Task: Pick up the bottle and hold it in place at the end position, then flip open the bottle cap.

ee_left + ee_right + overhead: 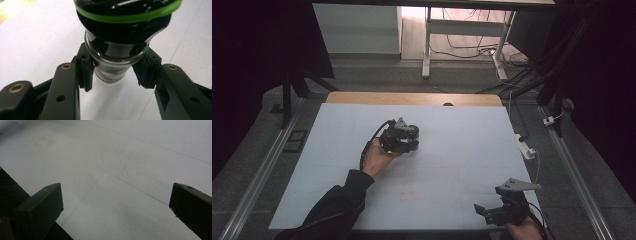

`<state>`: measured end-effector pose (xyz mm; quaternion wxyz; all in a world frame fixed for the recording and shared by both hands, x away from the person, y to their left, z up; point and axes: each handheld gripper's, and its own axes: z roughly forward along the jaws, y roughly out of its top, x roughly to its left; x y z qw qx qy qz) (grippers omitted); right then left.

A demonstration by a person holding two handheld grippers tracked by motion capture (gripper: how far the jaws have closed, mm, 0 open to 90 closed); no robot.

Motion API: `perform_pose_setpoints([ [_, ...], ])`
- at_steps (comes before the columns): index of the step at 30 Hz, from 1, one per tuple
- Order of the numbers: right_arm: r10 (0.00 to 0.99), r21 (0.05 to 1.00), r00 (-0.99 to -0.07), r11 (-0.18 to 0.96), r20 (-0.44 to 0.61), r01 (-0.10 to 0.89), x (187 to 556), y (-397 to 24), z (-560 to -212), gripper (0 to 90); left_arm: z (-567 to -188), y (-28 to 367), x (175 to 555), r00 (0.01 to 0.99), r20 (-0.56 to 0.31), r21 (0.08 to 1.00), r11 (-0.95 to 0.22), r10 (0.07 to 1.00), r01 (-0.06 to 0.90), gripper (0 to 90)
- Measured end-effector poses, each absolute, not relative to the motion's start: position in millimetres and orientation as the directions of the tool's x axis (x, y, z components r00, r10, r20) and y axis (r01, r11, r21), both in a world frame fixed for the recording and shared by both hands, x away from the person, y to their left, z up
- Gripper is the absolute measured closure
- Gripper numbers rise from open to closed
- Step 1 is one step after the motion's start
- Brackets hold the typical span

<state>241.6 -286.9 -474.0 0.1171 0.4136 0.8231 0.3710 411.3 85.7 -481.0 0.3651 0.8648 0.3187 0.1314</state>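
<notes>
Left claw [113, 75]: I see its pads clamped on the glass neck of a jar [117, 58], one pad on either side. The jar's black cap with a green ring sits just beyond the pads, filling the top of the left gripper view. In the high view the left claw [409, 136] hangs over the middle of the white bench [462, 150].

Right claw [116, 205]: jaws wide apart, nothing between them, bare bench beneath. In the high view it [484, 210] sits at the near right edge, well apart from the jar.
</notes>
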Motion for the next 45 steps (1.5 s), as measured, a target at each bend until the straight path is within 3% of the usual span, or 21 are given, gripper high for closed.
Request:
perform_pose_setpoints([
  [15,0.766,0.707,-0.633,0.387,0.11,0.592,241.3,-286.6,-474.1,0.0,-503.4,80.2,422.0,0.75,-0.019,0.708,-0.521,0.661,0.477,53.4],
  [45,0.767,0.747,-0.637,0.377,0.08,0.547,237.6,-282.6,-467.3,0.0,-508.4,83.2,423.0,0.751,-0.039,0.728,-0.496,0.659,0.473,53.6],
])
